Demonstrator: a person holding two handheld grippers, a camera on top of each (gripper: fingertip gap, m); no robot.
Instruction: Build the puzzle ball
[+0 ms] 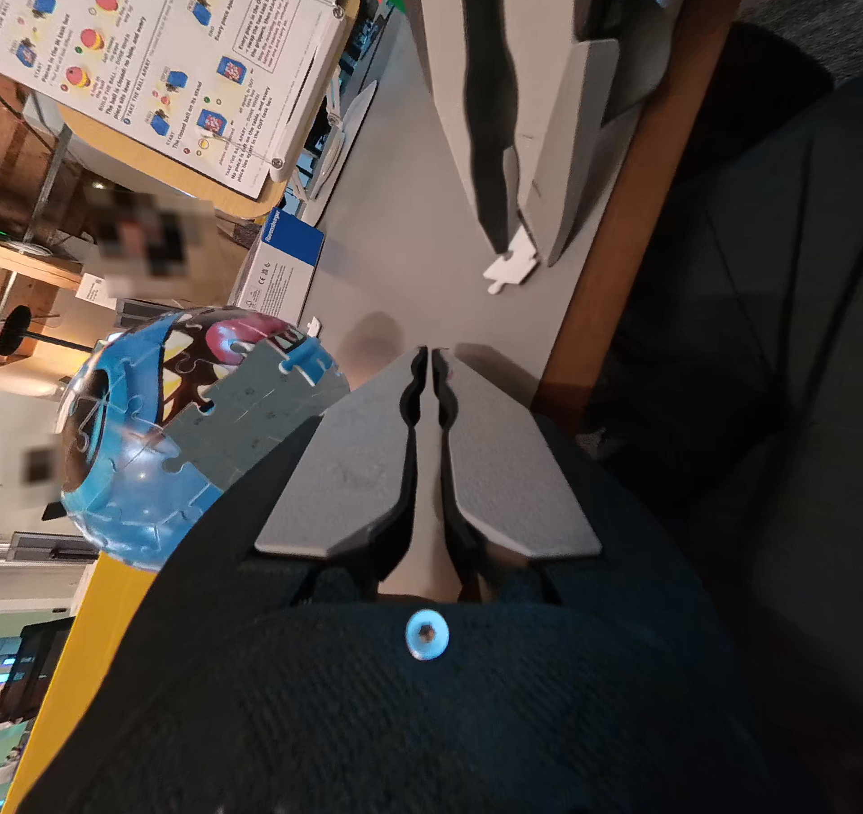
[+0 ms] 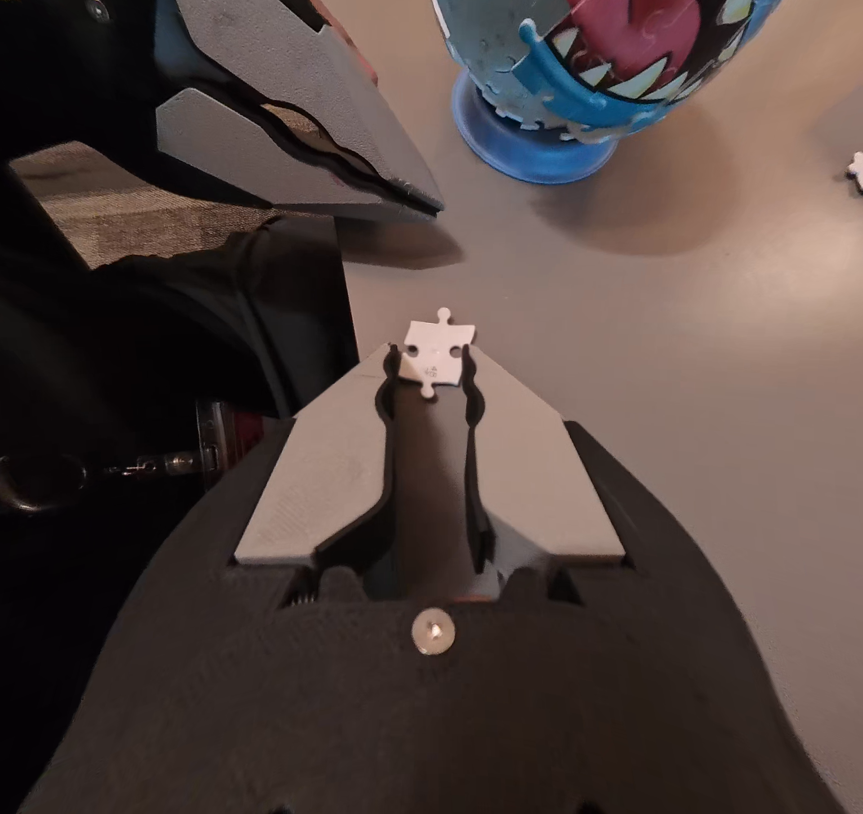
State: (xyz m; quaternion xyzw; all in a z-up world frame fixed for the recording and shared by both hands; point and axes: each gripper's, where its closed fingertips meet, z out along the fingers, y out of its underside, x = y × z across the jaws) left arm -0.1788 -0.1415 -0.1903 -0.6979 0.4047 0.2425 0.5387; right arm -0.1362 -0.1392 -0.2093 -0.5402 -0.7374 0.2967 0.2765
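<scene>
The puzzle ball (image 1: 154, 441), blue with a toothed mouth and an open grey patch, stands to the left of my left gripper (image 1: 429, 352), which is shut and empty just above the table. In the right wrist view the ball (image 2: 630, 30) sits on a blue stand (image 2: 527, 147). My right gripper (image 2: 429, 355) is shut on a white puzzle piece (image 2: 436, 357), held flat between its tips, blank side up. In the left wrist view the right gripper (image 1: 518, 250) holds that piece (image 1: 511, 268) near the table's edge. The left gripper (image 2: 432, 208) shows at upper left.
A loose white piece (image 2: 857, 175) lies at the right edge of the grey table (image 2: 654, 371). A blue and white box (image 1: 285, 268) and an instruction sheet on a board (image 1: 163, 53) stand behind the ball. The table's wooden edge (image 1: 607, 254) is close by.
</scene>
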